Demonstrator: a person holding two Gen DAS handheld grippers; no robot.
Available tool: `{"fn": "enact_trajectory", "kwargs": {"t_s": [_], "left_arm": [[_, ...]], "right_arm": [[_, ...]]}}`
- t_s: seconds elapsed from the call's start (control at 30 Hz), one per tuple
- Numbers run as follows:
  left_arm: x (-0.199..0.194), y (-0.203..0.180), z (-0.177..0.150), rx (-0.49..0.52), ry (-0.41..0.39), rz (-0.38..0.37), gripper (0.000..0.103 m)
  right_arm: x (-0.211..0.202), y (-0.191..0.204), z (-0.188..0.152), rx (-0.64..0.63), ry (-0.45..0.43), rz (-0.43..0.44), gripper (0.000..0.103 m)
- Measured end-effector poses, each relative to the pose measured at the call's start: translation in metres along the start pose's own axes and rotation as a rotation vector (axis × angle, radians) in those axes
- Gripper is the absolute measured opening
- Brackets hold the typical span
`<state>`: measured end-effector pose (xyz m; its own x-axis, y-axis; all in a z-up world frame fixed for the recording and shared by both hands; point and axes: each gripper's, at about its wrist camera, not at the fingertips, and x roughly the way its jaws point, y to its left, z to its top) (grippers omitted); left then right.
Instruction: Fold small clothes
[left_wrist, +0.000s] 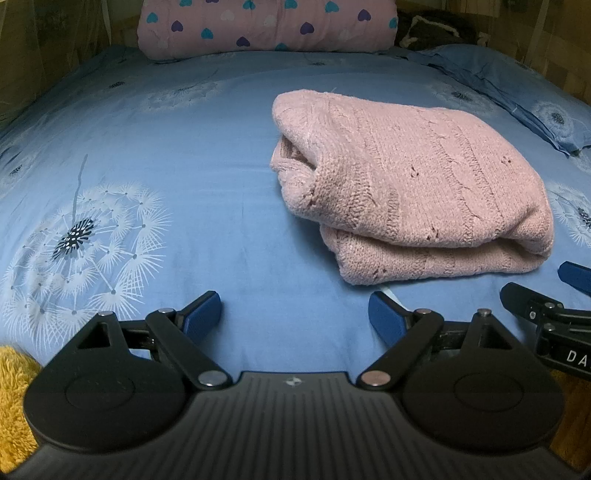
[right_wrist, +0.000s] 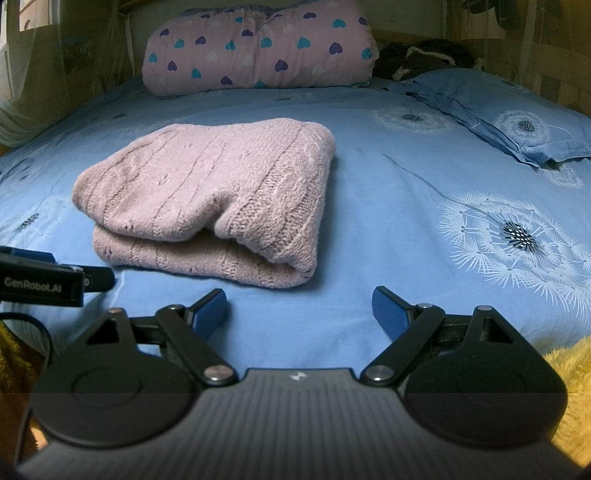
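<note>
Judging by the layers, your pink sweater already lies folded into a compact bundle on the bed, at one o'clock from your left gripper. Both grippers, the right gripper included, have fingers apart, holding nothing; little seems left.

quilt: top cut off | dark clothes: too dim to identify
</note>
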<state>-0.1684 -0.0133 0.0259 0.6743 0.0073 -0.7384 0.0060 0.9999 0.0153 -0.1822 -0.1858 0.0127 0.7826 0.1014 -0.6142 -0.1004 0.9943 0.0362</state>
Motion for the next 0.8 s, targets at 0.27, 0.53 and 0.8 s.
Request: {"fn": "enact_trajectory", "kwargs": {"t_s": [0.27, 0.53, 0.8], "left_arm": [[0.0002, 0.0012, -0.0001, -0.001, 0.002, 0.001, 0.090], [-0.0001, 0.0013, -0.0001, -0.001, 0.002, 0.001, 0.090], [-0.0006, 0.0021, 0.0001, 0.001, 0.007, 0.006, 0.090]], "right_arm": [[-0.0001, 0.0002, 0.0002, 0.000, 0.000, 0.000, 0.087], [0.0001, 0.0006, 0.0000, -0.001, 0.001, 0.000, 0.087], [0.0016, -0.0004, -0.0007, -0.005, 0.005, 0.001, 0.087]]}}
